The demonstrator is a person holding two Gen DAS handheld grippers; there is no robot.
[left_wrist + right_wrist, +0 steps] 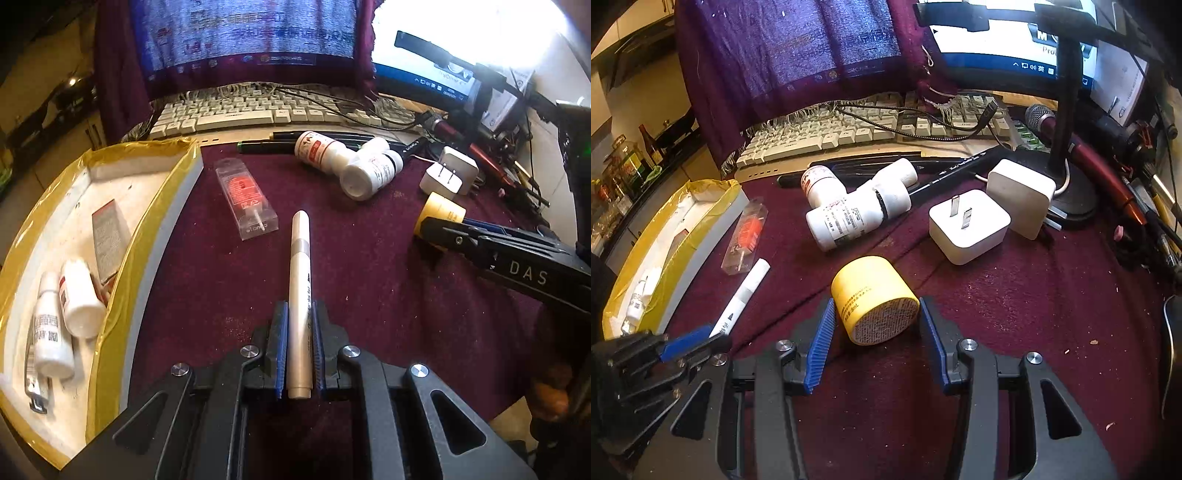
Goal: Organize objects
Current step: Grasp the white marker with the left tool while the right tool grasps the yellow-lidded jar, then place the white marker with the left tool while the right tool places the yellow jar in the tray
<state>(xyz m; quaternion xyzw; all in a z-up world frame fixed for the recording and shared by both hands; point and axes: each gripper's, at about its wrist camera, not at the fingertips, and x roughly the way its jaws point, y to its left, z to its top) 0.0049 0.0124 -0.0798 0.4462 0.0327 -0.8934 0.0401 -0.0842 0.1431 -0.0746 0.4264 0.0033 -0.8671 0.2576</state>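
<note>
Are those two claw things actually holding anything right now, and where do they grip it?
The left gripper clamps the white marker near its rear end. The right gripper is open around the yellow jar, not gripping it.

Maroon cloth (1015, 295) over desk; monitor (243, 33) draped; keyboard (236, 114) behind.

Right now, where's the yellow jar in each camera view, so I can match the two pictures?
Left wrist view: the yellow jar lies on its side at right of centre, partly behind the right tongs.
Right wrist view: the jar lies low in the centre, between the open blue pads.
Shared landmark: the white plug adapter, just beyond the jar.
</note>
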